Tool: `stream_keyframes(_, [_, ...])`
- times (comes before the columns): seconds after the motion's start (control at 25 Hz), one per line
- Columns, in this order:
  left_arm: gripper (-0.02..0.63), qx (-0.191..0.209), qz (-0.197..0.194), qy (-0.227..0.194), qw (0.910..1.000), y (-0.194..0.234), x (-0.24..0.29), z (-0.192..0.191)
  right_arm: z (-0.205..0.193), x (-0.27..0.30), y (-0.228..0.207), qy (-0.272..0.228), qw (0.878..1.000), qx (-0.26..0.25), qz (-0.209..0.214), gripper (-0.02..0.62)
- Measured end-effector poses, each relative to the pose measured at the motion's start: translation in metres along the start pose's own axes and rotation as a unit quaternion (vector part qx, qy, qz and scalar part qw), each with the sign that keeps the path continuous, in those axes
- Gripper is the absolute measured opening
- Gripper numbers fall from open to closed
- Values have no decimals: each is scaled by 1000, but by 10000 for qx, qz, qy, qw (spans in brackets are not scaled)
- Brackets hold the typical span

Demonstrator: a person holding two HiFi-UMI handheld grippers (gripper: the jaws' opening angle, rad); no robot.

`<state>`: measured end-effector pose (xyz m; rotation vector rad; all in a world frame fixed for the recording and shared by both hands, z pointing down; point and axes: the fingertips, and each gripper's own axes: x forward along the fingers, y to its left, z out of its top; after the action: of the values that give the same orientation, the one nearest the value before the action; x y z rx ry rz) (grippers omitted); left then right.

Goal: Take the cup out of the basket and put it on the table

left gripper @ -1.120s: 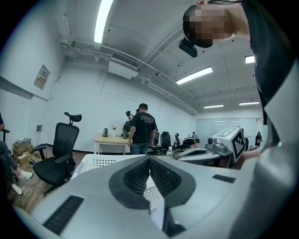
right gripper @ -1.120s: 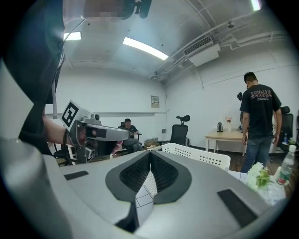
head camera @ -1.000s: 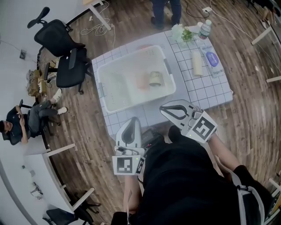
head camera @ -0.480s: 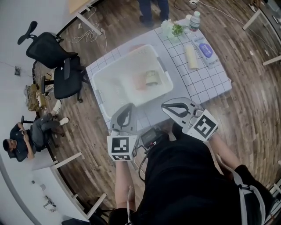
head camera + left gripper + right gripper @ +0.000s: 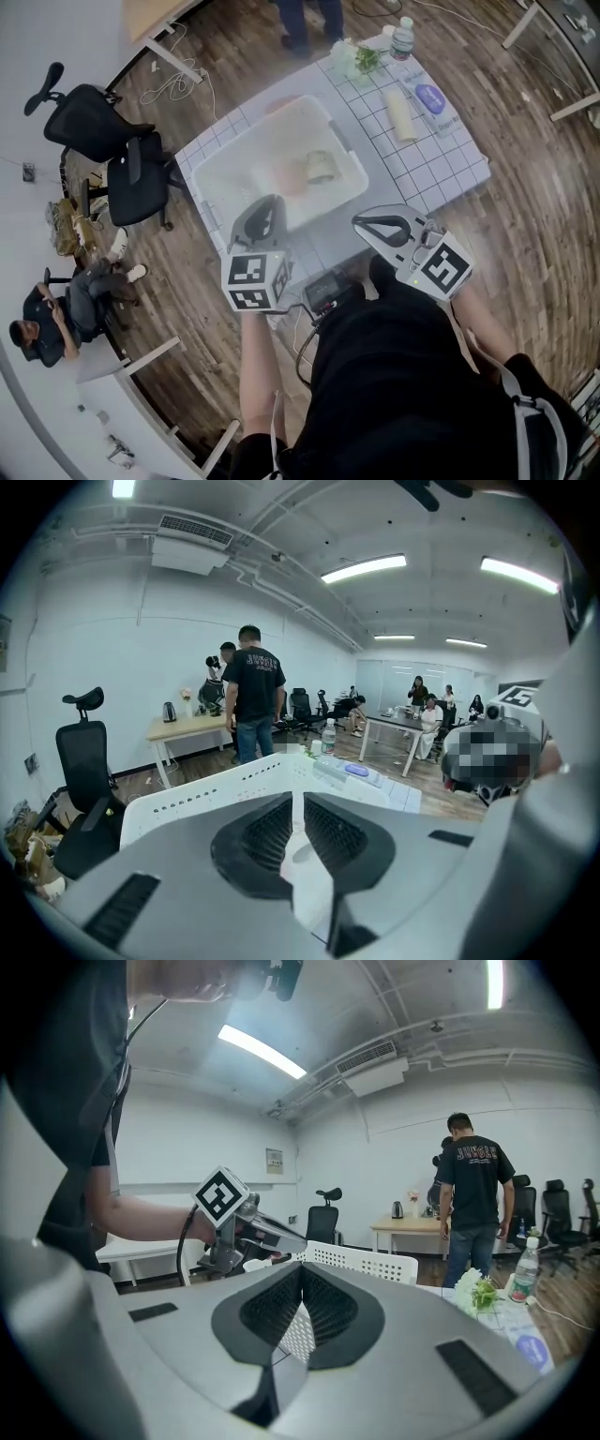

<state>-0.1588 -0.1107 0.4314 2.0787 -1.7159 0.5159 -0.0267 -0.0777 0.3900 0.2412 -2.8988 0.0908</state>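
The cup (image 5: pixel 320 167), pale olive, lies on its side inside the white basket (image 5: pixel 214 178) on the grid-patterned table (image 5: pixel 441 169). My left gripper (image 5: pixel 265 202) hovers over the basket's near rim, its jaws just starting to part to a hair-thin slit with nothing between them. From the left gripper view the basket's perforated rim (image 5: pixel 211 789) lies straight ahead of the jaw tips (image 5: pixel 293 803). My right gripper (image 5: pixel 363 223) hangs shut and empty above the table's near edge, right of the basket. In the right gripper view its tips (image 5: pixel 302 1274) touch.
An orange item (image 5: pixel 286 176) lies beside the cup in the basket. A water bottle (image 5: pixel 401 37), flowers (image 5: pixel 356 58), a pale roll (image 5: pixel 401 114) and a blue-labelled pack (image 5: pixel 433 101) sit along the table's far right. Office chairs (image 5: pixel 122 150) stand left; a person (image 5: pixel 305 19) stands behind the table.
My left gripper has risen and moved forward from the table's near edge to the basket's near rim. The right gripper has hardly shifted.
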Motion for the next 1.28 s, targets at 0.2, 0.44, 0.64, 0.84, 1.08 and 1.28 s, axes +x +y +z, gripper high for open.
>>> stream_keyframes(0.2, [46,-50,-128,193,9997,12,17,-5,-5,-2,-5,70,9999,48,-148,15])
stream_keyframes(0.44, [81,-42,-218,582,9981,28,42,-17,-5,-5,-11,39,9994,116,-314,15])
stream_keyframes(0.64, [106,-126,-239,889,9957,40,59,-30,-9,-9,-17,79,9990,143,-408,15])
stream_keyframes(0.84, [118,-467,-501,1233,9900,47,77,-43,-12,-11,-23,93,9987,161,-467,15])
stream_keyframes(1.08, [135,-892,-870,1650,9784,50,96,-59,-14,-13,-29,153,9982,220,-540,15])
stream_keyframes(1.28, [158,-1286,-1002,2050,9651,55,114,-79,-21,-17,-34,267,9974,262,-610,15])
